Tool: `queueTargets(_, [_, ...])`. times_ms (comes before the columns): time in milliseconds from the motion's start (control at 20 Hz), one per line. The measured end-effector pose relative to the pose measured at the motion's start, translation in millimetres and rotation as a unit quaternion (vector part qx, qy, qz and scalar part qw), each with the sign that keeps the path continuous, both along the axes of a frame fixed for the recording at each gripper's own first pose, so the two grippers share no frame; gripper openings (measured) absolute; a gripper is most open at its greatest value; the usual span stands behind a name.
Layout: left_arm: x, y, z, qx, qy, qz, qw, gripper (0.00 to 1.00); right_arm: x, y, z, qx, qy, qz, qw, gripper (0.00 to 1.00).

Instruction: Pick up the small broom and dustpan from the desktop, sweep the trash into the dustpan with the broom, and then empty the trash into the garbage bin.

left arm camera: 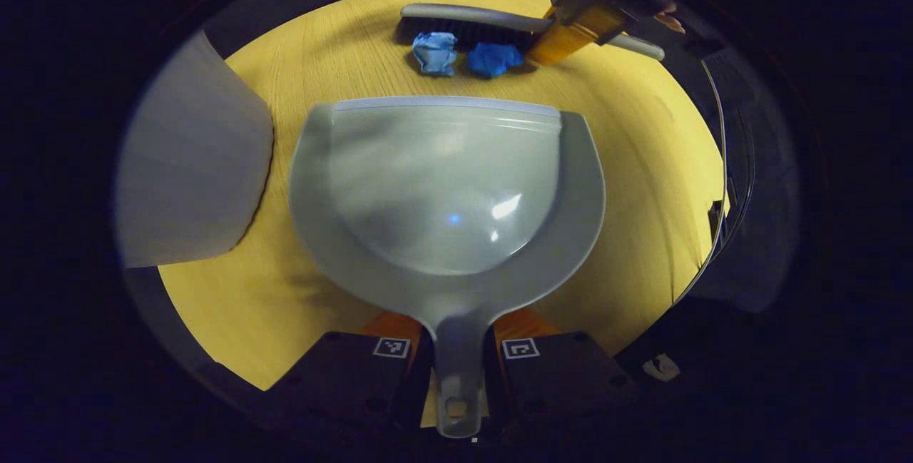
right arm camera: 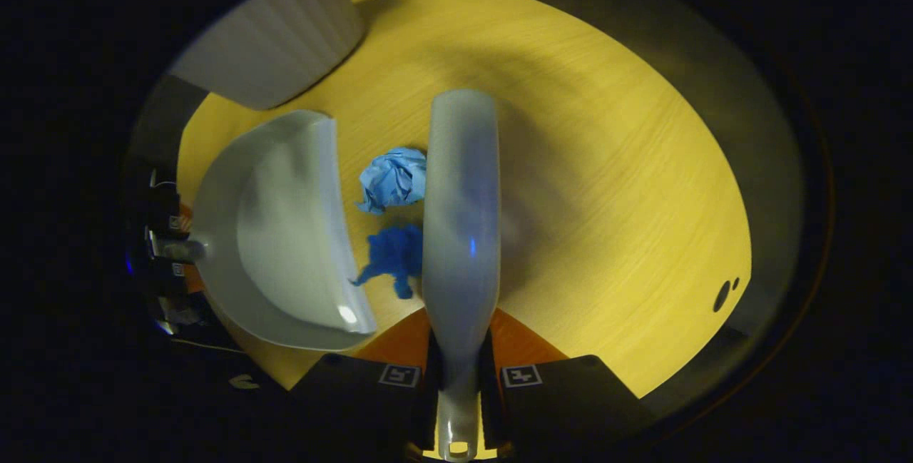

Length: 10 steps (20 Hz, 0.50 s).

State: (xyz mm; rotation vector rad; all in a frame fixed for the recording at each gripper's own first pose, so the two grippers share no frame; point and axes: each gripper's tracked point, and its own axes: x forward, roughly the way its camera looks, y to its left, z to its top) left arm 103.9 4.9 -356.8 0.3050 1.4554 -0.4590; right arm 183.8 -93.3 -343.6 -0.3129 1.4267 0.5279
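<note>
two crumpled paper wads lie side by side on the yellow wood-grain desktop (left arm camera: 628,163): a pale blue crumpled paper wad (right arm camera: 392,179) and a darker blue crumpled paper wad (right arm camera: 394,255). both are enclosed in the narrow strip between the broom and the dustpan. in the right gripper view the small grey plastic broom (right arm camera: 460,206) is seen from above, its long axis running straight ahead from the gripper, with both wads touching or just beside its left flank. the grey plastic dustpan (right arm camera: 285,235) lies on the far side of the wads, its straight open lip facing them and running roughly parallel to the broom's axis. the darker wad is just at the lip's nearer end; the paler wad is a little apart from the lip.

the right gripper (right arm camera: 460,377) is closed on the broom's handle, both fingers pressing its sides. the left gripper (left arm camera: 456,352) is closed on the dustpan's handle in the same way; in the left gripper view the dustpan's pan is empty and its lip points at the wads, with the broom's dark bristles directly behind them.

the coming move is judged to be a sideways stroke of the broom, across its own long axis, toward the lip. a pale ribbed garbage bin (left arm camera: 192,163) stands at the desktop's edge beside the dustpan, on the side nearer the left gripper.
</note>
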Motion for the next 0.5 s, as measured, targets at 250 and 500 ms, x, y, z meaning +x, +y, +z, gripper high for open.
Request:
queueTargets(250, [-1,-4,0,-0.046,-0.014,0.009,0.999,0.31,-54,28,9,0.045,0.049,0.040,0.997,0.28])
queueTargets(500, [3,-9,-2,-0.076,-0.054,0.012,0.996,0.31,-47,28,28,0.067,0.024,-0.016,0.997,0.28])
